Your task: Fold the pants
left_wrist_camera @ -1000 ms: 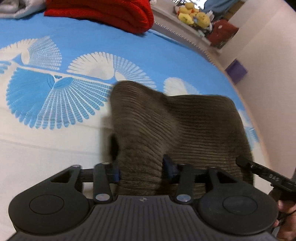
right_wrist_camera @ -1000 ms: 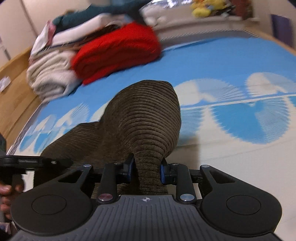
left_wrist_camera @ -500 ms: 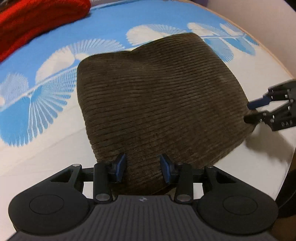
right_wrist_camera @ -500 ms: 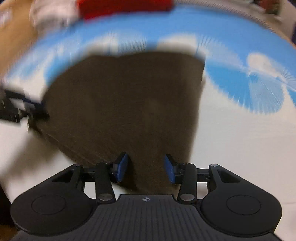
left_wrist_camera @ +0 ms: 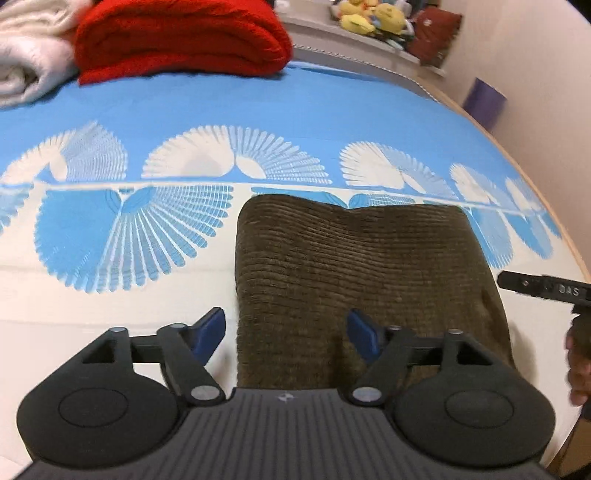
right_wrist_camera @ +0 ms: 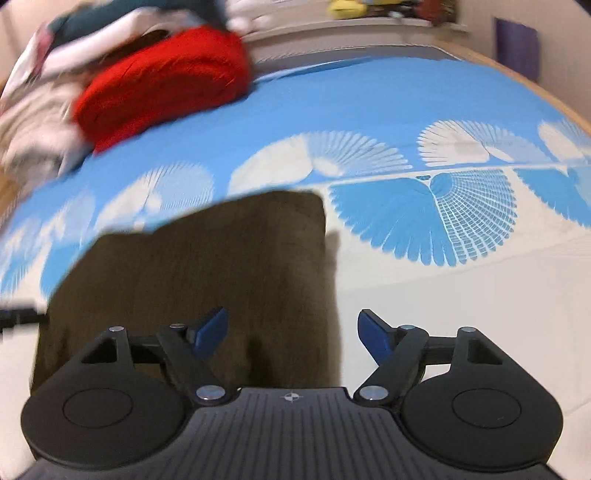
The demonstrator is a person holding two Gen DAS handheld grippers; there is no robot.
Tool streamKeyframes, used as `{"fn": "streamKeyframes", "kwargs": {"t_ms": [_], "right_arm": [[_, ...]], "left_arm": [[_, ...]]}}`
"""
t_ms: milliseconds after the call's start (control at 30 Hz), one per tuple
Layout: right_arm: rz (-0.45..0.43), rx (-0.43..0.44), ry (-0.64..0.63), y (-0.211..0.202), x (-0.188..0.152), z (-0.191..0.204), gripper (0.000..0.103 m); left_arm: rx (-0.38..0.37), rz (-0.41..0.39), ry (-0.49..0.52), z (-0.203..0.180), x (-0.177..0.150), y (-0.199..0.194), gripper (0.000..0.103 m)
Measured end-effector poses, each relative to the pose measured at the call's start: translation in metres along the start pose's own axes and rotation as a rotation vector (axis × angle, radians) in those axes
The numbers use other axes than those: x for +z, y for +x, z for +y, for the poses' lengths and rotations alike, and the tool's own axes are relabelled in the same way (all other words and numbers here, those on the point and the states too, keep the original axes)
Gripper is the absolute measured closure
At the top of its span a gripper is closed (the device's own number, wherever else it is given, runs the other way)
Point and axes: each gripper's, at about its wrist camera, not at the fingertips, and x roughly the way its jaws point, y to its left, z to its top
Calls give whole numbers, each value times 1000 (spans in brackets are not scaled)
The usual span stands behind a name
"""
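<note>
The brown corduroy pants [left_wrist_camera: 362, 266] lie folded into a compact rectangle on the blue and white bed cover [left_wrist_camera: 184, 122]. My left gripper [left_wrist_camera: 286, 334] is open and empty, just above the near left corner of the pants. My right gripper [right_wrist_camera: 293, 332] is open and empty over the near right corner of the pants [right_wrist_camera: 207, 266]; that view is blurred by motion. The right gripper also shows at the right edge of the left wrist view [left_wrist_camera: 539, 290], beside the pants.
A folded red blanket [left_wrist_camera: 181, 37] and white towels [left_wrist_camera: 26, 59] are stacked at the far side of the bed. Yellow plush toys [left_wrist_camera: 369, 18] sit on a shelf behind. The bed's wooden edge [left_wrist_camera: 554, 218] and a wall run along the right.
Both grippers have opened and let go of the pants. The pants went from lifted to lying flat and folded on the bed. Both grippers have drawn back slightly.
</note>
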Motion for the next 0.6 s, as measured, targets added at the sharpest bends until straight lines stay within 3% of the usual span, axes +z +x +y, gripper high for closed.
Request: {"fn": "streamKeyframes", "kwargs": {"t_ms": [167,267,333,400,467,500,567,600], "right_arm": [[42,0,114,49,13,-9,22],[64,21,164,66,12,-11,14],[73,58,208,76,17,-15,18],[67,93,228,82,21,-13,33],[42,93,209,85,30,-5,47],[21,97,206,84,35,-2,59],[-54,132,215,78,47,4,63],[-96,150,191,74,50,9,63]], "left_arm": [[17,50,-31,2,3,24,24],[9,73,-54,6,4,34,22],[-15,89,-71,9,4,42,22],[-39,87,-60,12,5,45,33],[-31,39,-14,8,8,41,58],[-26,-6,-2,9,12,36,64],[-18,-72,-36,17,19,29,79],[-2,-93,-54,22,21,28,79]]}}
